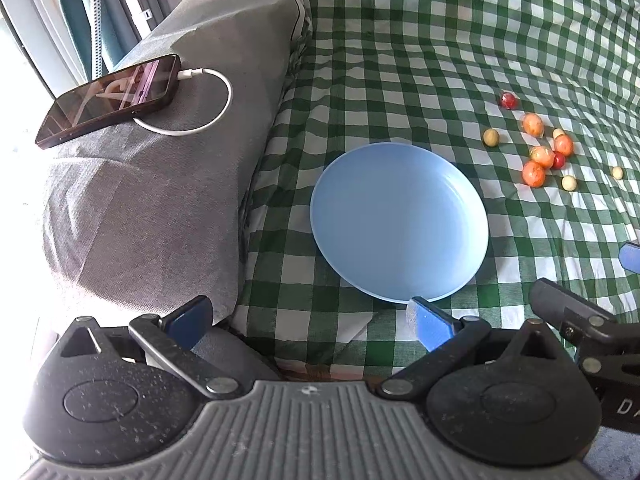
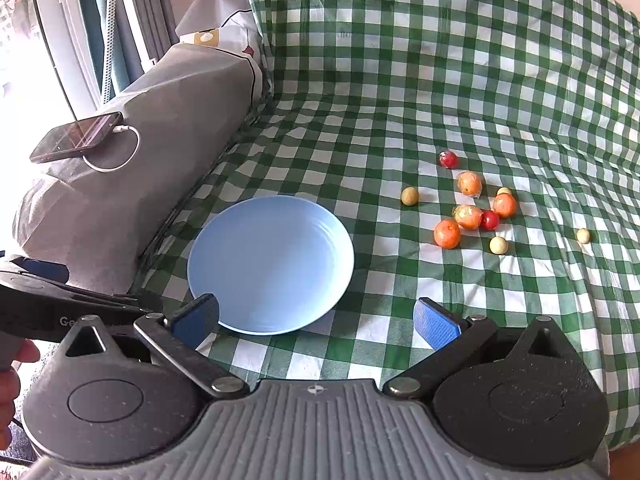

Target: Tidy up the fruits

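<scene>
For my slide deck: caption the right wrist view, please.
Open right gripper hovers before an empty blue plate; small fruits lie scattered on checkered cloth.

A home: checked cloth (image 2: 440,80) over a sofa, phone (image 1: 108,100) charging.

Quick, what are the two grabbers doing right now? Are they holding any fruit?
Left gripper: open, holding nothing.
Right gripper: open, holding nothing; the fruit lies on the cloth.

Little was legible. Black body of right gripper (image 1: 608,344), seen from the left wrist view right of the blue plate (image 1: 400,220), bore white letters "DA", cut off at frame edge. Left gripper's black body (image 2: 60,312), left of the plate, showed "Ge", rest hidden.
</scene>
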